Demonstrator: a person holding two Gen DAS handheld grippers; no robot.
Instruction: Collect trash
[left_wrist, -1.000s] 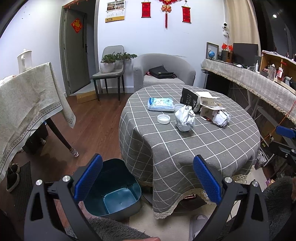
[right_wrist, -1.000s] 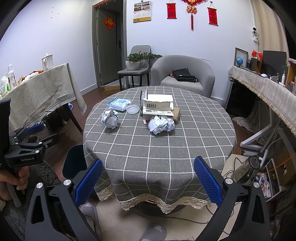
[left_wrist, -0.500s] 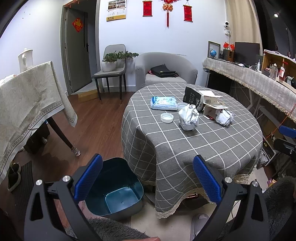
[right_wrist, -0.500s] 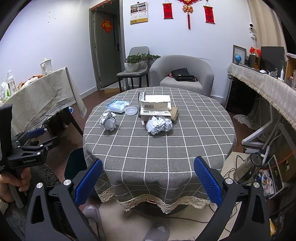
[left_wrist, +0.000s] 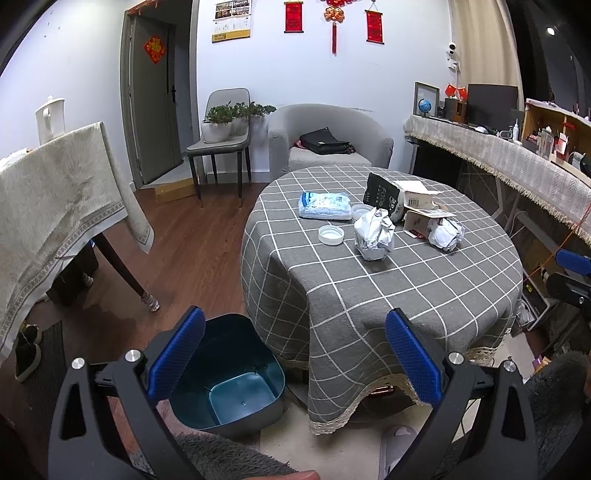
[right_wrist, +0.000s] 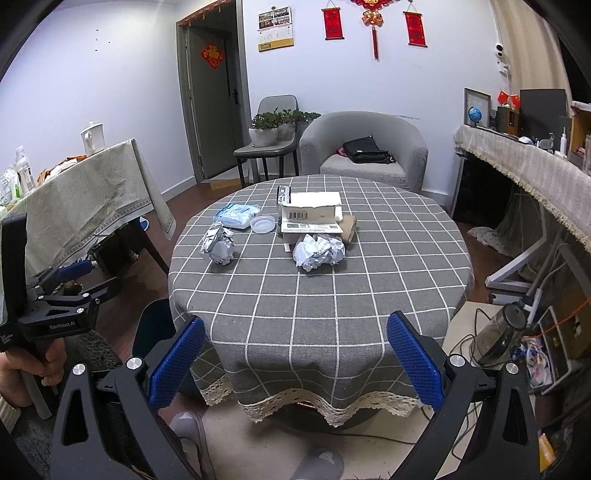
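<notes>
We hold the left gripper (left_wrist: 293, 354) low beside the round table (left_wrist: 406, 295), its fingers spread wide and holding nothing; below it the blue bin (left_wrist: 236, 373) sits open on the floor against the tablecloth; our right gripper (right_wrist: 295, 360) faces the table's near edge, fingers equally wide and bare; on the checked cloth two crumpled paper balls (right_wrist: 218, 244) (right_wrist: 318, 252) lie apart, near a white lid (right_wrist: 262, 223), a wipes packet (right_wrist: 237, 214) and a torn box (right_wrist: 312, 212).
</notes>
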